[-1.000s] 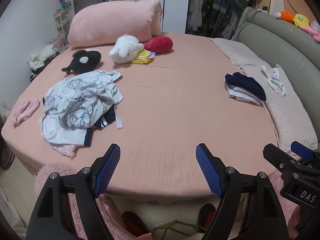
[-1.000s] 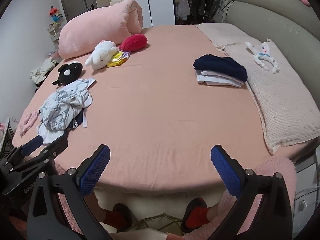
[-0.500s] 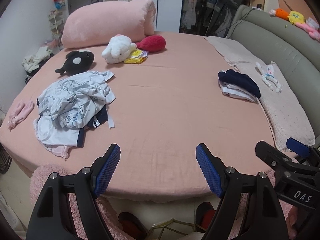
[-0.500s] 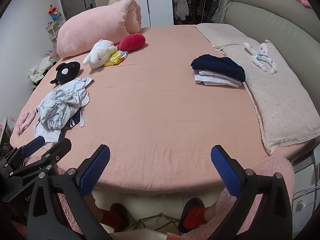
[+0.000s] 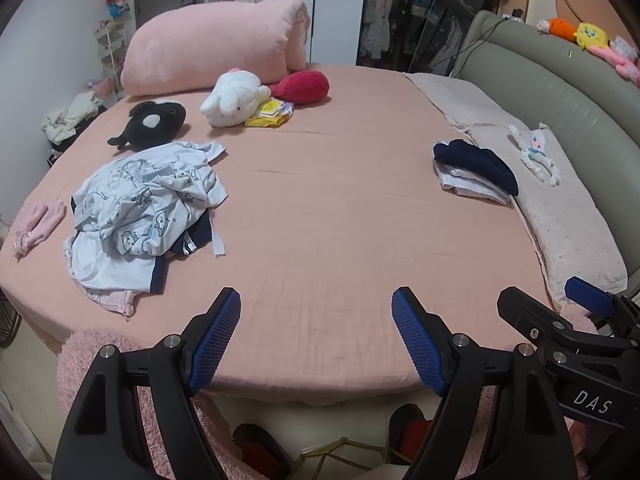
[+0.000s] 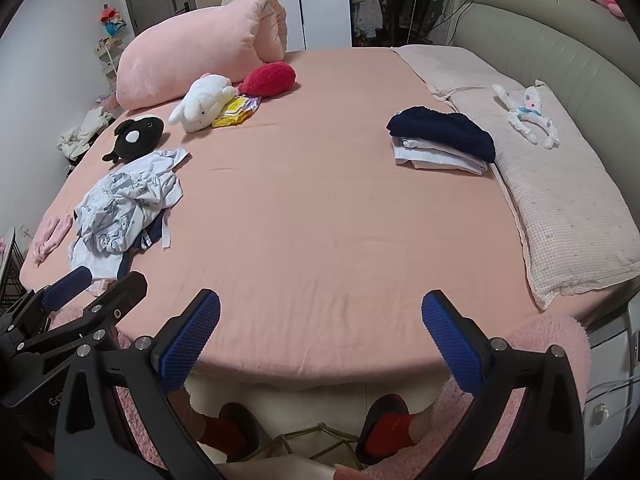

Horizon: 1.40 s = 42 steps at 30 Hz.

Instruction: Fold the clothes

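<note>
A crumpled pile of white printed and navy clothes [image 5: 144, 216] lies on the left of the round pink bed [image 5: 340, 216]; it also shows in the right wrist view [image 6: 124, 212]. A folded stack with a navy garment on top [image 5: 474, 170] sits at the right near the pillows, also in the right wrist view [image 6: 442, 140]. My left gripper [image 5: 316, 336] is open and empty over the bed's near edge. My right gripper [image 6: 320, 336] is open and empty beside it, to its right.
A rolled pink blanket [image 5: 216, 44], black [image 5: 150, 124], white [image 5: 234, 98] and red [image 5: 302, 86] plush toys lie at the far side. Pink socks [image 5: 38, 226] lie at the left edge. Pillows [image 5: 560, 216] and a grey headboard [image 5: 560, 92] line the right. A fluffy pink rug [image 6: 548, 344] lies below.
Both grippers have shifted slightly, so the bed appears a little further and lower in view. Both stay open and empty. The clothes have not moved.
</note>
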Each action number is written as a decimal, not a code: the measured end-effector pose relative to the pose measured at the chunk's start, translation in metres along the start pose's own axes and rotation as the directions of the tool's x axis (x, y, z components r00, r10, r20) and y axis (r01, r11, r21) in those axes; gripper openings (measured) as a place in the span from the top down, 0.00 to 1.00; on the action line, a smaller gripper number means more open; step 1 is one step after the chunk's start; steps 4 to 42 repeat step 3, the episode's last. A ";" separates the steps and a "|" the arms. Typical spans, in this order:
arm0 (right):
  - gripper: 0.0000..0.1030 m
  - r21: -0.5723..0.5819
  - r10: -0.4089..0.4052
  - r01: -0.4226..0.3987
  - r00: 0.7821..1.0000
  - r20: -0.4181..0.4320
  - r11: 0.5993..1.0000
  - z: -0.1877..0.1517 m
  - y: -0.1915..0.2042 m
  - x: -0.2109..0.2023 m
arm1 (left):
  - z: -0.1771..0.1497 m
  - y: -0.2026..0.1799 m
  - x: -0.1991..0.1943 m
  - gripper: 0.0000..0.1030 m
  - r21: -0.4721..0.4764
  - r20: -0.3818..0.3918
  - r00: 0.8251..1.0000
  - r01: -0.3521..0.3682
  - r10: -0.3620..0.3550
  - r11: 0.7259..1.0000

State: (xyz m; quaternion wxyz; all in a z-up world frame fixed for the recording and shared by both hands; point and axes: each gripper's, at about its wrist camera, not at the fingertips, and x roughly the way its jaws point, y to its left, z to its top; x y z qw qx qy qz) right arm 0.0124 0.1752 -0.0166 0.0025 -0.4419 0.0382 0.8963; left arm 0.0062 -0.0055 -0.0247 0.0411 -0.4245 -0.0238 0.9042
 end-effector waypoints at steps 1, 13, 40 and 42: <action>0.01 -0.001 -0.001 0.001 1.000 0.000 1.000 0.000 0.000 0.000 | 0.000 0.000 0.000 0.22 -0.001 -0.002 1.000 0.004 -0.004 1.000; 0.01 -0.003 -0.002 0.002 1.000 0.001 1.000 0.000 0.001 0.000 | -0.001 0.000 0.000 0.22 -0.006 -0.002 1.000 0.006 -0.006 1.000; 0.01 -0.003 -0.002 0.002 1.000 0.001 1.000 0.000 0.001 0.000 | -0.001 0.000 0.000 0.22 -0.006 -0.002 1.000 0.006 -0.006 1.000; 0.01 -0.003 -0.002 0.002 1.000 0.001 1.000 0.000 0.001 0.000 | -0.001 0.000 0.000 0.22 -0.006 -0.002 1.000 0.006 -0.006 1.000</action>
